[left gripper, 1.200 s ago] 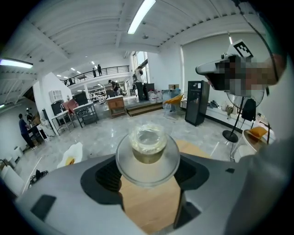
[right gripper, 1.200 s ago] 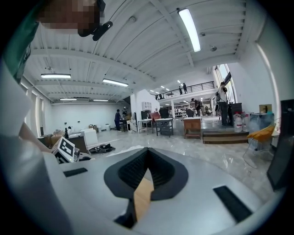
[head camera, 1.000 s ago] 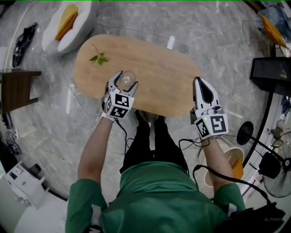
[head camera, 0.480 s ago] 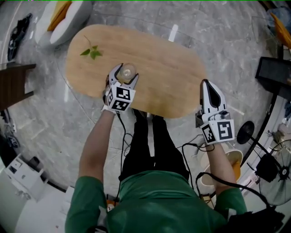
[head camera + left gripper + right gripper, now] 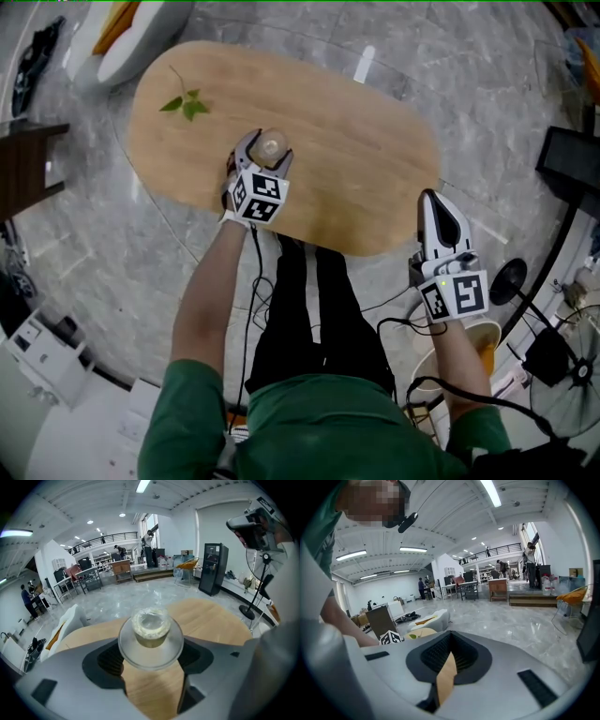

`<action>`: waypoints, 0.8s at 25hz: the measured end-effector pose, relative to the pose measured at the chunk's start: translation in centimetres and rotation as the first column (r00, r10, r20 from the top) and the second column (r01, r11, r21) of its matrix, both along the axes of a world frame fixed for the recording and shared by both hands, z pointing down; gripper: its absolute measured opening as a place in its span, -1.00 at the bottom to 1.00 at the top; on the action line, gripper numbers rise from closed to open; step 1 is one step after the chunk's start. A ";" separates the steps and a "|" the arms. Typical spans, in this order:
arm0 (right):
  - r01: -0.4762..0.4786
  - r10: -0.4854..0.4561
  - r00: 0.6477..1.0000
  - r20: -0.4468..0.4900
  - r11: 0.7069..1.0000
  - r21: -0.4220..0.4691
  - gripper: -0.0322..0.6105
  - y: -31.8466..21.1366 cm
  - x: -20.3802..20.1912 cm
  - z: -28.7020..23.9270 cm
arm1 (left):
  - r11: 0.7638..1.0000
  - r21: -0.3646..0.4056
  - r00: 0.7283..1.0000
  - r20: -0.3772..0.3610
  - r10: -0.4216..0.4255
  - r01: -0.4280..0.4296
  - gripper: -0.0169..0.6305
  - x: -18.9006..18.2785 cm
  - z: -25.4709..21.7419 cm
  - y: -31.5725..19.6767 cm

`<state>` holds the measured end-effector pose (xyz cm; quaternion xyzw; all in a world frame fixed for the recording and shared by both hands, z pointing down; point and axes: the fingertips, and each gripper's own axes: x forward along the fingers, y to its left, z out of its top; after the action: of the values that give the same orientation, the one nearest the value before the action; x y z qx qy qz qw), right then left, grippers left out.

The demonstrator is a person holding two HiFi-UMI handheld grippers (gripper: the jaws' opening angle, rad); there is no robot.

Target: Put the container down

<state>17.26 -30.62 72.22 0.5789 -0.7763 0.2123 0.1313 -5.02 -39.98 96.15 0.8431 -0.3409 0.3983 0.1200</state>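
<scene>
Keeper: Moved since the last entry: both hand-held grippers sit lower, and the right hand-held gripper (image 5: pixel 435 201) is now off the near edge of the surface (image 5: pixel 356 159).

Checker: Items, largest first?

Keeper: Surface: long oval, pale wood grain, matt. Left hand-held gripper (image 5: pixel 263 148): grey shell, ribbed black pads, jaws spread wide and pinching the container (image 5: pixel 150 631) across its broadest round. Right one: jaws pressed together, nothing in them. Container: small, clear, round, with a wide flat rim and a cloudy pale core; smooth, likely slippery. It is held over the near middle of the surface. Leaf sprig (image 5: pixel 185 103): green, thin, well apart.

Checker: Step in hand?

Keeper: Lowering to set down. The base is possibly still clear of the wood; the view is too poor to say. Next move: seat it flat and upright, then part the jaws without dragging it.
</scene>
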 end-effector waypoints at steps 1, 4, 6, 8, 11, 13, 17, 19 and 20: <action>0.001 -0.001 1.000 0.001 1.000 -0.005 -0.86 0.0 0.1 0.5 | 1.000 -0.004 1.000 0.000 -0.010 0.010 0.09 0.0 0.8 -0.1; -0.001 0.001 1.000 0.001 1.000 -0.022 -0.86 -0.1 0.4 1.7 | 0.998 -0.022 0.999 -0.003 -0.053 0.053 0.10 0.0 3.0 -0.3; -0.003 0.003 1.000 0.003 1.000 -0.030 -0.86 -0.2 0.4 2.4 | 0.997 -0.033 0.997 -0.001 -0.073 0.073 0.10 -0.1 4.3 -0.4; 0.002 -0.002 1.000 0.007 0.999 -0.035 -0.86 -0.4 0.1 3.1 | 0.996 -0.041 0.997 0.009 -0.076 0.076 0.10 -0.3 5.4 -0.5; 0.018 -0.018 1.000 0.008 0.999 -0.044 -0.86 -0.5 -0.5 3.8 | 0.996 -0.053 0.997 0.024 -0.071 0.072 0.09 -0.6 6.8 -0.5; 0.025 -0.025 1.000 0.007 0.998 -0.049 -0.86 -0.5 -0.7 4.2 | 0.996 -0.059 0.997 0.026 -0.072 0.074 0.10 -0.6 7.5 -0.7; 0.027 -0.027 1.000 0.009 0.998 -0.060 -0.86 -0.5 -0.7 5.0 | 0.995 -0.067 0.997 0.026 -0.068 0.069 0.10 -0.3 8.5 -1.1; 0.029 -0.029 1.000 0.008 0.997 -0.065 -0.86 -0.4 -0.8 5.4 | 0.995 -0.072 0.998 0.027 -0.063 0.064 0.10 -0.2 9.1 -1.3; 0.030 -0.030 1.000 0.008 0.997 -0.068 -0.86 -0.3 -0.9 5.5 | 0.995 -0.077 0.998 0.028 -0.059 0.061 0.10 -0.2 9.3 -1.1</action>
<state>16.33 -30.93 77.73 0.5616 -0.7776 0.2387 0.1516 -5.20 -41.08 105.47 0.8219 -0.3518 0.4183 0.1604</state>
